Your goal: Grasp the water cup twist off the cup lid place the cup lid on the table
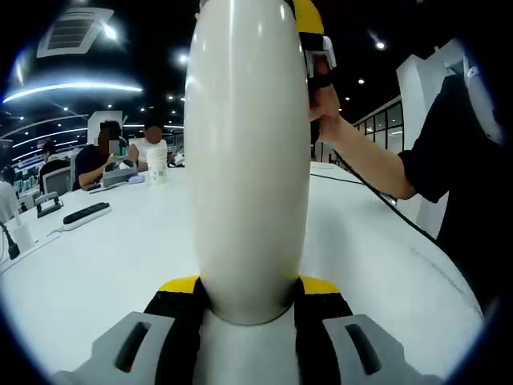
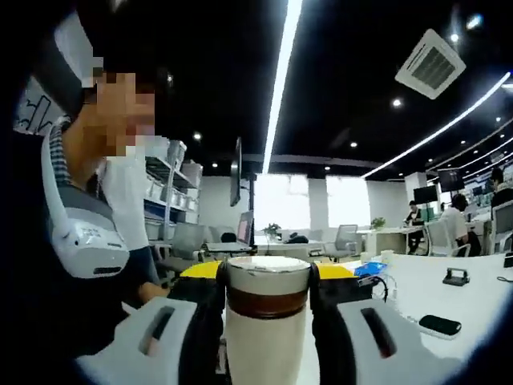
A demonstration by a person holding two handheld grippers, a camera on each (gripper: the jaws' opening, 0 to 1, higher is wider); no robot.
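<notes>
Left gripper (image 1: 244, 309) has its fingers clamped on the water cup (image 1: 247, 152) body, steadying it above the table (image 1: 96, 265); right gripper (image 2: 267, 293) fingers pinch the cup lid (image 2: 267, 281), probably for twisting.

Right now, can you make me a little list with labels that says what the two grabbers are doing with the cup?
thing held: white water cup, tall and smooth
left gripper: jaws shut on the cup's body
right gripper: jaws closed around the cup lid, at the end with a brown band
lid state: on the cup, not yet placed down
table: white, lies beneath the cup
on the table: a dark flat device
person: a hand holds the right gripper, seen in the left gripper view
</notes>
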